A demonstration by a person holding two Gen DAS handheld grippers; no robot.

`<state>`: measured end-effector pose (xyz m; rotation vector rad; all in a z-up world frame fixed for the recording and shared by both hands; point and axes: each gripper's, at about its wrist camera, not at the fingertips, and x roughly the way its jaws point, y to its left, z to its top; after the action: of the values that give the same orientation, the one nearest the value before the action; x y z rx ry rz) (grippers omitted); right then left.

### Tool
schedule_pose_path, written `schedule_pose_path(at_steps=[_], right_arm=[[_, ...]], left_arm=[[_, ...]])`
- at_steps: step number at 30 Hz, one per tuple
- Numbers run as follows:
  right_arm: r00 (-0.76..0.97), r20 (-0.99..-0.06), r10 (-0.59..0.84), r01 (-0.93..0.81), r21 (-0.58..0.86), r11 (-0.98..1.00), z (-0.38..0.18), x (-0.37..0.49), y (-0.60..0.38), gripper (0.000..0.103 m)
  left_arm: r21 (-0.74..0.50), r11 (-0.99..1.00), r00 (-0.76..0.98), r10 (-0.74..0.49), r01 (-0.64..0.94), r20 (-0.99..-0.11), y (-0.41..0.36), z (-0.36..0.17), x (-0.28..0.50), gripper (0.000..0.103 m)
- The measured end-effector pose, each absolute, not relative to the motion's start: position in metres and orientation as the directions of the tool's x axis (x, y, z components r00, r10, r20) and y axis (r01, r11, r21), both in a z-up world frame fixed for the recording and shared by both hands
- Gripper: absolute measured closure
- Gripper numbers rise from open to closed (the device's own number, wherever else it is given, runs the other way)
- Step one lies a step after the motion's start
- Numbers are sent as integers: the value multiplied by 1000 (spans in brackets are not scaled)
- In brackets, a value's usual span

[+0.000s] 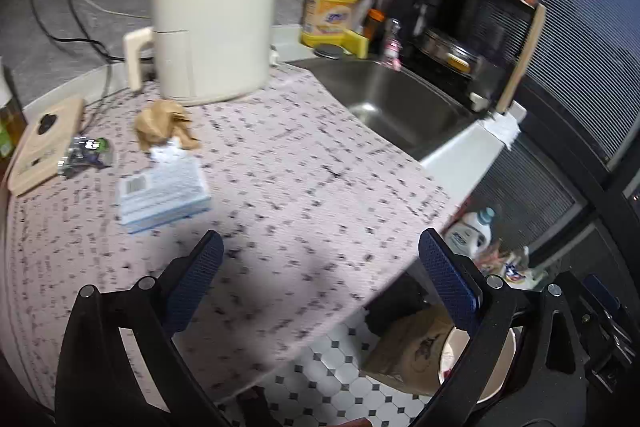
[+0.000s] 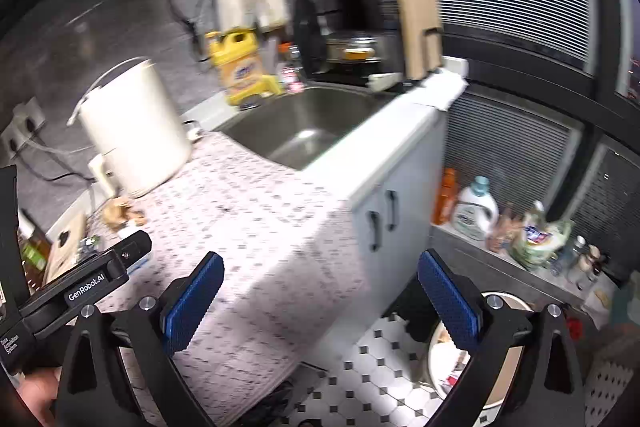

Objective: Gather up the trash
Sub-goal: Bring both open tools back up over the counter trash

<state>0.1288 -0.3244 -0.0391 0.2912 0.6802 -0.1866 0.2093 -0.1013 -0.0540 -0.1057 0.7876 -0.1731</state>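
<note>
On the patterned counter cloth (image 1: 304, 187) lie a crumpled brown paper (image 1: 166, 123), a blue-and-white flat pack (image 1: 164, 193) with a white scrap at its far end, and a shiny wrapper (image 1: 86, 155). My left gripper (image 1: 324, 283) hovers open over the cloth's near edge, holding nothing. My right gripper (image 2: 322, 303) is open too, empty, above the counter's corner and the tiled floor. A beige bin (image 2: 506, 371) with trash inside stands on the floor under the right finger (image 2: 452, 303). The bin (image 1: 450, 351) also shows in the left wrist view, and the brown paper (image 2: 120, 211) in the right wrist view.
A cream appliance (image 1: 212, 23) stands at the back, a wooden board (image 1: 44, 143) at the left, a steel sink (image 1: 396, 107) and a black dish rack (image 1: 480, 19) to the right. A brown paper bag (image 1: 412, 351) sits beside the bin. Bottles (image 2: 476, 207) line a low ledge.
</note>
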Motion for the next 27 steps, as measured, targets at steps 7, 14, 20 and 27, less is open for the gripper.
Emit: schedule_pose_path(at_steps=[7, 14, 20, 27], right_arm=[[776, -630, 34, 125, 206, 971, -32, 152, -265, 8], [780, -616, 111, 23, 206, 978, -28, 163, -216, 8], [773, -613, 165, -52, 197, 979, -25, 175, -179, 8], [765, -614, 193, -101, 182, 978, -26, 189, -145, 8]], left_arm=[[-156, 988, 735, -95, -15, -671, -33, -40, 198, 6], [-153, 979, 752, 2, -137, -660, 25, -35, 184, 6], [-165, 966, 756, 45, -200, -654, 62, -34, 179, 6], [-174, 955, 750, 68, -239, -658, 91, -41, 188, 7]])
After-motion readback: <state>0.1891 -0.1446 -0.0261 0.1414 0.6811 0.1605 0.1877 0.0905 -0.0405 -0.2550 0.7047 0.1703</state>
